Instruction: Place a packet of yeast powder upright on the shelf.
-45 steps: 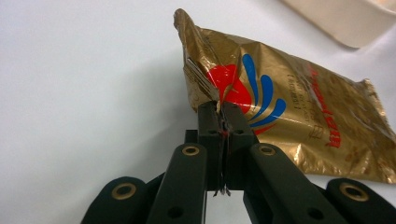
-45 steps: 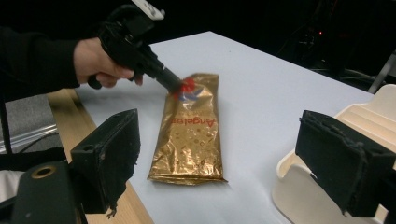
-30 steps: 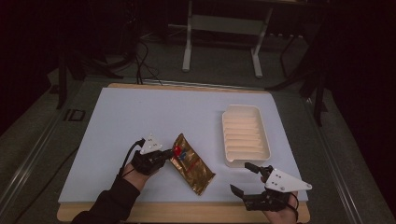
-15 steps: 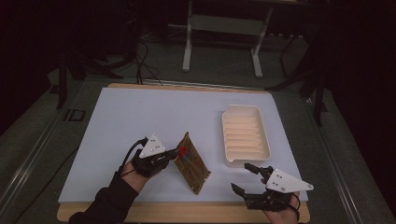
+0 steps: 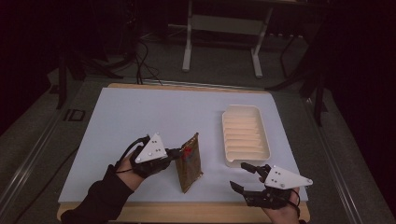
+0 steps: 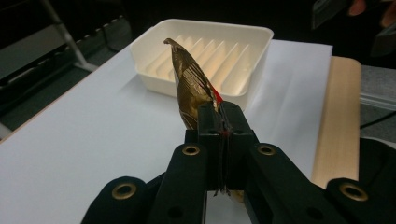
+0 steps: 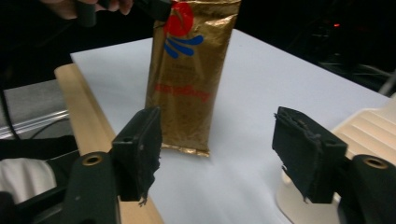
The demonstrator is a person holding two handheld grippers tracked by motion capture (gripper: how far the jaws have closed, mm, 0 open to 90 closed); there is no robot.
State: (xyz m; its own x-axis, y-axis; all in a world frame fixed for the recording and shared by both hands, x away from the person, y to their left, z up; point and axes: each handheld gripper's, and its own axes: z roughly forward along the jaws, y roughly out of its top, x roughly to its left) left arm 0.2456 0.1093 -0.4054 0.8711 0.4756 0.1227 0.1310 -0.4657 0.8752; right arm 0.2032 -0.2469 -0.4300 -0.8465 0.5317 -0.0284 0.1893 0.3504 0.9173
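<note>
Gold foil packet [image 5: 190, 161] hangs light and crinkly over the white table [image 5: 140, 116], at 6 o'clock, left gripper [image 5: 173, 153] clamped on its sealed top edge, the stiffest hold; right gripper [image 7: 217, 147] jaws, just closing, stand apart and empty.

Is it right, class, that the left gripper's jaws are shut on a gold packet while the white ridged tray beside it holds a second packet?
Not quite. The white ridged tray is empty, as the high view shows. The rest stands: the left gripper has its jaws shut on the gold packet.
</note>
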